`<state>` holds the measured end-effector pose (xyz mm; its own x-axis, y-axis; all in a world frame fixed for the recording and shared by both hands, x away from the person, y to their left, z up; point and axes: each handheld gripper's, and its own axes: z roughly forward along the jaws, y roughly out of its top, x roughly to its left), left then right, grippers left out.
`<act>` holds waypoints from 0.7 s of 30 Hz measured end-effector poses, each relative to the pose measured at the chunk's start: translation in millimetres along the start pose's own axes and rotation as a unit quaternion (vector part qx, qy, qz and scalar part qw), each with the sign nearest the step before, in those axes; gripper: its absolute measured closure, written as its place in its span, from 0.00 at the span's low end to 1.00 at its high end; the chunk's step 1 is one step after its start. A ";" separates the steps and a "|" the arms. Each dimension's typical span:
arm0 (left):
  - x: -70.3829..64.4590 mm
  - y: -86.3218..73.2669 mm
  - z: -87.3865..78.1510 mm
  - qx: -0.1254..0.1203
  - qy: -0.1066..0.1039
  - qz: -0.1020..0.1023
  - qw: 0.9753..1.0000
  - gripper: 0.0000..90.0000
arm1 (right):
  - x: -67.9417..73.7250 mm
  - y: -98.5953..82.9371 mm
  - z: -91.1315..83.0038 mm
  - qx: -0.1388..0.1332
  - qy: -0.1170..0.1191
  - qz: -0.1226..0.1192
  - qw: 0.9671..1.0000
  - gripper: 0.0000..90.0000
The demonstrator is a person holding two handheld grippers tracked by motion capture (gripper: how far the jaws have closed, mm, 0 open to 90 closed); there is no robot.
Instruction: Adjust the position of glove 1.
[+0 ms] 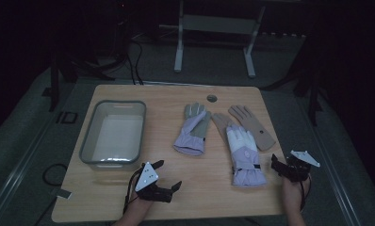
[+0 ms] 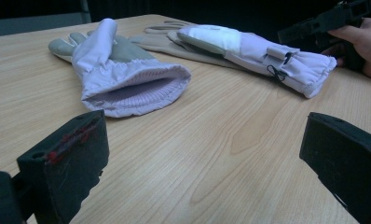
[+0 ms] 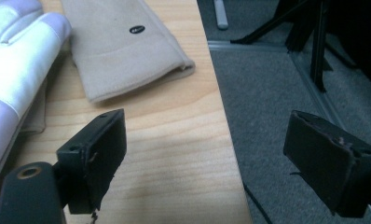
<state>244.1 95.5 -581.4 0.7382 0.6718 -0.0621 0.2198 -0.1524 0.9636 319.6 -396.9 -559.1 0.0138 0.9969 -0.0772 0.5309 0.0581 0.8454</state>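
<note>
Two lilac ski gloves lie mid-table: one [image 1: 193, 130] [image 2: 123, 74] palm-up with a grey palm, its cuff toward me, and one [image 1: 243, 153] [image 2: 263, 49] with a white back. Beside it lie tan gloves [image 1: 254, 126] [image 3: 123, 46]; one is partly under the white-backed glove. My left gripper [image 1: 167, 175] [image 2: 204, 161] is open near the front edge, in front of the first glove's cuff, empty. My right gripper [image 1: 276, 162] [image 3: 216, 154] is open at the table's right edge, just right of the second glove's cuff, holding nothing.
A grey plastic bin [image 1: 89, 141] stands empty on the table's left side. A small round hole [image 1: 212, 98] sits near the far edge. The table's right edge [image 3: 221, 121] drops to grey carpet. A white frame's legs [image 1: 214, 37] stand beyond the table.
</note>
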 end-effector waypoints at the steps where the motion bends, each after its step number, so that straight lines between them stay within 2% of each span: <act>1: 0.4 0.0 0.1 0.000 0.000 -0.002 1.000 0.02 | -0.6 -0.1 -0.2 0.000 -0.003 0.002 1.000 0.14; 3: 0.3 0.1 0.2 0.000 0.000 -0.003 1.000 0.02 | -1.6 -0.1 -0.4 -0.001 -0.001 0.006 1.000 0.14; 4: 0.0 0.2 0.4 0.001 0.002 -0.001 1.000 0.02 | -3.1 0.5 -0.1 0.005 0.007 0.015 1.000 0.13; 7: -0.4 0.3 0.6 0.001 0.003 0.000 1.000 0.02 | -3.9 2.8 -1.2 0.010 0.008 0.014 1.000 0.13; 9: -0.4 0.3 0.8 0.002 0.006 -0.001 1.000 0.02 | -5.7 9.1 -5.3 0.010 0.021 0.019 1.000 0.13; 11: -0.2 0.3 0.6 0.002 0.005 -0.003 1.000 0.02 | -4.9 14.0 -8.0 0.014 0.030 0.016 0.999 0.13; 13: -0.3 0.2 0.4 0.001 0.005 -0.001 1.000 0.02 | -4.1 18.8 -10.1 0.024 0.054 0.014 0.998 0.15; 16: -1.2 0.2 0.4 0.002 0.005 0.004 1.000 0.02 | -5.9 29.1 -8.4 0.052 0.122 0.032 0.991 0.15; 18: -1.0 0.2 0.5 0.002 0.005 0.002 1.000 0.02 | -3.7 35.3 -9.1 0.053 0.125 0.029 0.990 0.15; 19: -0.9 0.2 0.5 0.001 0.004 0.001 1.000 0.02 | -2.7 38.6 -10.1 0.048 0.131 0.028 0.990 0.15; 21: -0.6 0.2 0.5 0.001 0.004 0.000 1.000 0.02 | 1.6 46.5 -13.1 0.036 0.130 0.026 0.991 0.15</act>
<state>244.0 94.7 -581.3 0.7333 0.6773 -0.0593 0.2203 -0.1541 0.9632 333.2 -391.9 -512.9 -0.1710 0.9789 0.1121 0.5938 0.0116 0.8045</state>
